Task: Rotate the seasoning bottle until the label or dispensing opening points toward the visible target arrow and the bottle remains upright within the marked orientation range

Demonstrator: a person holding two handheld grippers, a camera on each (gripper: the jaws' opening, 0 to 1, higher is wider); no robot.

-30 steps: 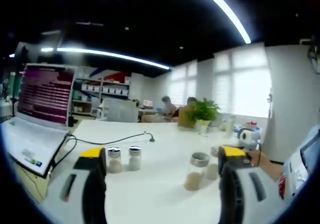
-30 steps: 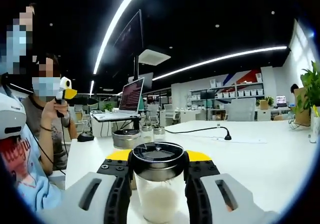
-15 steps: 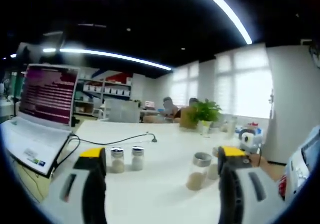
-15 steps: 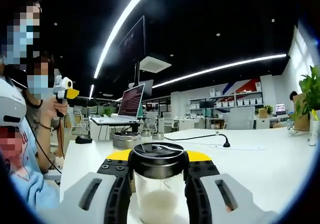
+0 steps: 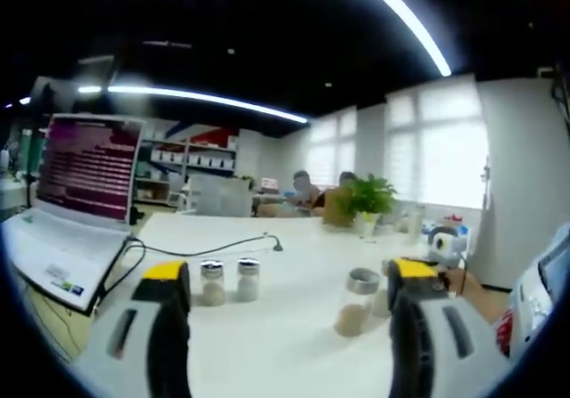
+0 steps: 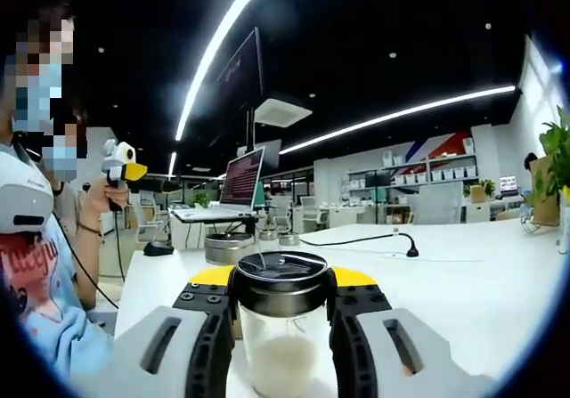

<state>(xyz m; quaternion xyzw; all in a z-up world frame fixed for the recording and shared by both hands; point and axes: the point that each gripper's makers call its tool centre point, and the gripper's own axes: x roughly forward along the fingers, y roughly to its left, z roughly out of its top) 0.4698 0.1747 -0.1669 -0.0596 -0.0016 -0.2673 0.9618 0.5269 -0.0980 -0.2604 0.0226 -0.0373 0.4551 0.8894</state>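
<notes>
Right gripper view: my right gripper [image 6: 281, 327] still pinches the seasoning bottle [image 6: 280, 331] upright, unchanged. My left gripper [image 5: 283, 291] stays spread over bare white table [image 5: 267, 345], two small shakers [image 5: 225, 281] and laptop [image 5: 67, 202] beyond.

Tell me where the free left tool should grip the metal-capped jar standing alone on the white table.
Probably the glass body just below the metal cap of the jar, coming in level from the front. It stands upright with bare table around it, and the left tool is open, its jaws already spanning that height.
</notes>
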